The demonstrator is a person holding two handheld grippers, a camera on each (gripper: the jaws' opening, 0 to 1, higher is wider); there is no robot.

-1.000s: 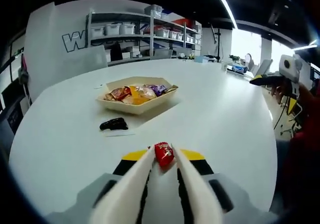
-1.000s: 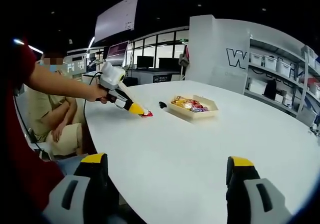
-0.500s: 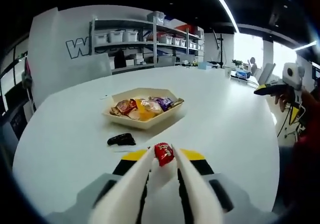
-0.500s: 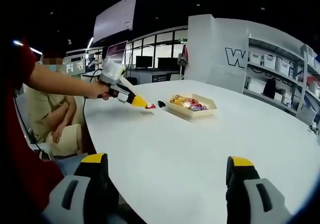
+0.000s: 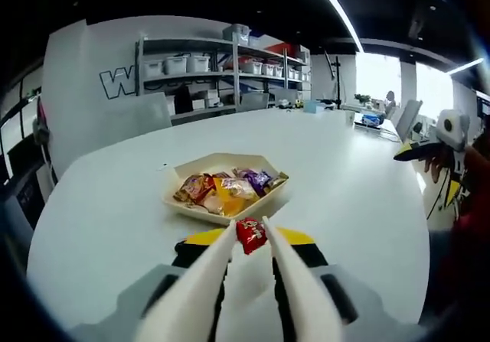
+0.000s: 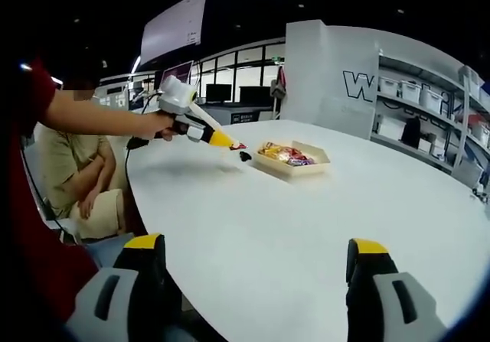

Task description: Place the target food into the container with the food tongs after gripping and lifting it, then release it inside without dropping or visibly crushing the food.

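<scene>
White round table point(image 5: 360, 197) fronts grey storage shelves point(image 5: 222, 66).

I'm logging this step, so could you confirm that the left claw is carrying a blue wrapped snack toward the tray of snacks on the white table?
Not quite: the wrapped snack in the left claw is red, not blue, as the left gripper view shows. The rest holds: it is carried toward the tray of snacks on the white table.
</scene>
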